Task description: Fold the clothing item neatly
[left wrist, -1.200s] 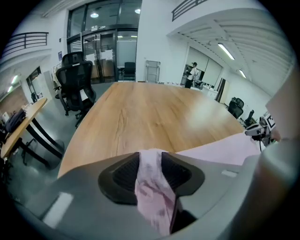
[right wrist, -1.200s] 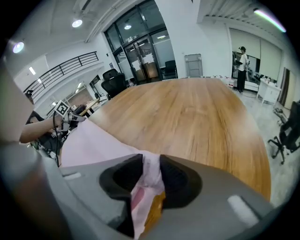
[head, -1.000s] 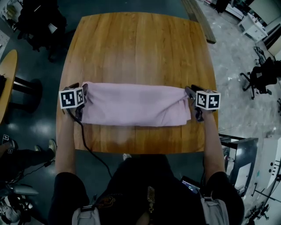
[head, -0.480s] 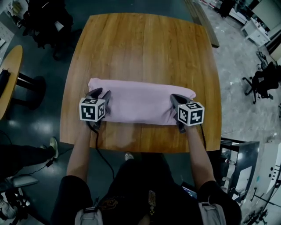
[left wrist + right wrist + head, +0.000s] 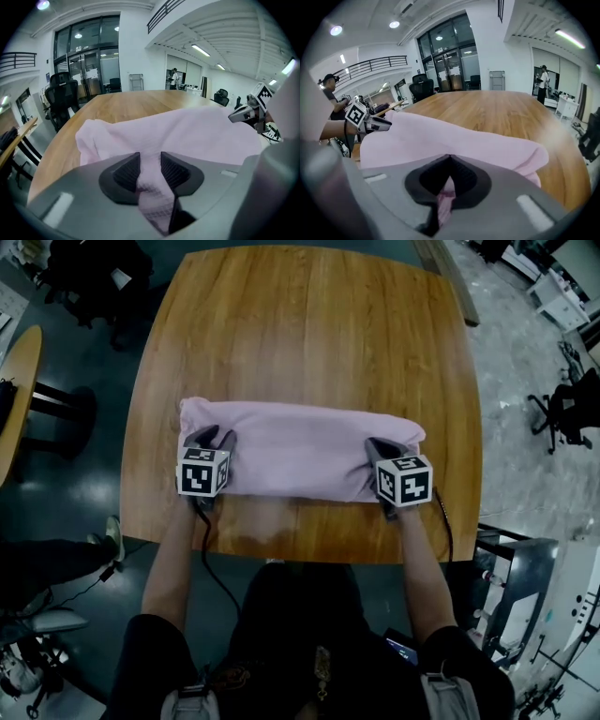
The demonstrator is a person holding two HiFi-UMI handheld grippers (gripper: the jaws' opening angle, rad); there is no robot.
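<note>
On the wooden table (image 5: 309,334), seen from your head view, the pink garment (image 5: 300,451) lies as a long folded band running left to right across the middle, nearer your edge than the far one. You have the left gripper (image 5: 215,437) at the band's near left corner and the right gripper (image 5: 382,448) at its near right corner, each pointing away from you and down onto the cloth. Both marker cubes face up at you, the left cube (image 5: 203,472) and the right cube (image 5: 404,480) sitting just over the garment's near hem.

Along the left gripper view, your jaws have just been closing and stand part-way together, with a ridge of pink fabric filling the gap. The ribbed pads (image 5: 174,171) lie against the cloth on both sides, so you have a grip on it there. Beyond the pads the garment spreads in a soft mound towards the other gripper, which shows at the right edge. Bare wood stretches behind it, and a black office chair (image 5: 61,96) stands past the table's left side.

Along the right gripper view, your jaws are fully together, their tips meeting over a thin fold of pink cloth pinched between the pads (image 5: 464,180). The garment runs off to the left, where the other gripper shows with its cube.
</note>
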